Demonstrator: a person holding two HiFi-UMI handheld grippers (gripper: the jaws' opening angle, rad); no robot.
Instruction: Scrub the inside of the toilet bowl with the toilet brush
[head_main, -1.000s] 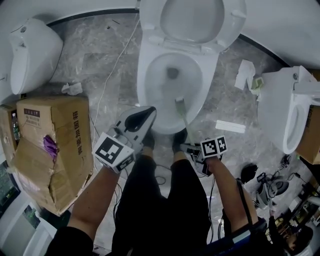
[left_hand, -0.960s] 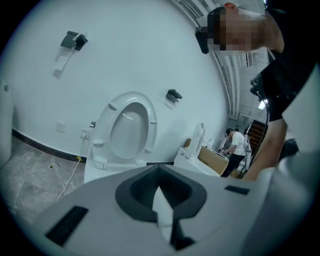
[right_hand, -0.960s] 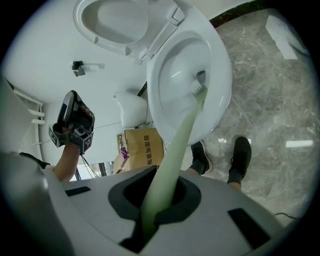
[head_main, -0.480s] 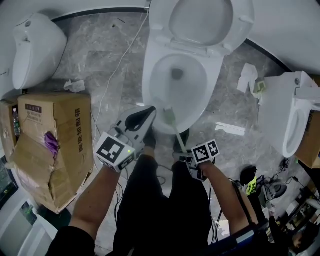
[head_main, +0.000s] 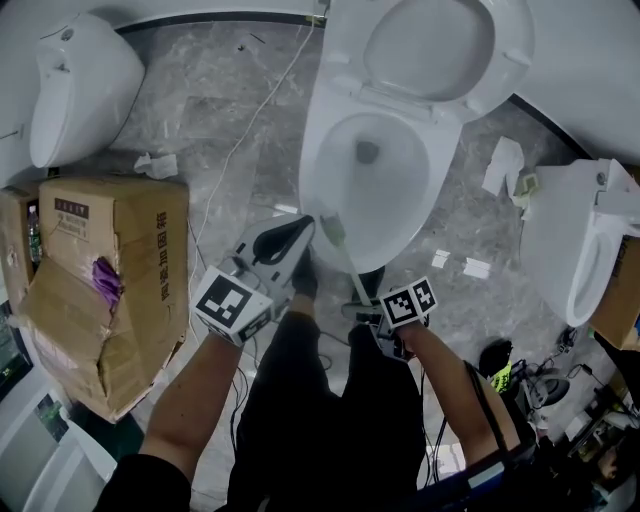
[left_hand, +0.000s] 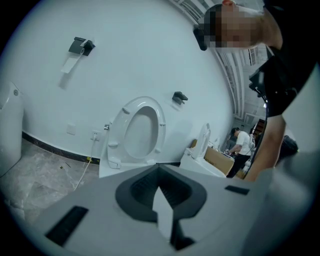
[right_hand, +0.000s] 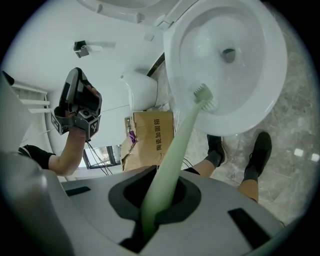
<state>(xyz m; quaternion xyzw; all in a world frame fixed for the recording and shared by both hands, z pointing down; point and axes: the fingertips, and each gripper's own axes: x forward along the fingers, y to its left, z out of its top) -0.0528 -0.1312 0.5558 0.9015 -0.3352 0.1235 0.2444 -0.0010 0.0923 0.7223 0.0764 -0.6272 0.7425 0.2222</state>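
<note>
Right claw (right_hand: 150, 220) was clamped on the toilet brush (right_hand: 182, 135) handle, just before the toilet bowl (right_hand: 172, 55). Left claw (left_hand: 165, 220) was closed and empty, at the bowl's front-left. The bristles sat on the bowl's near rim. Best move, probably: drop the bristles inside, press them to the wall, sweep round.
</note>
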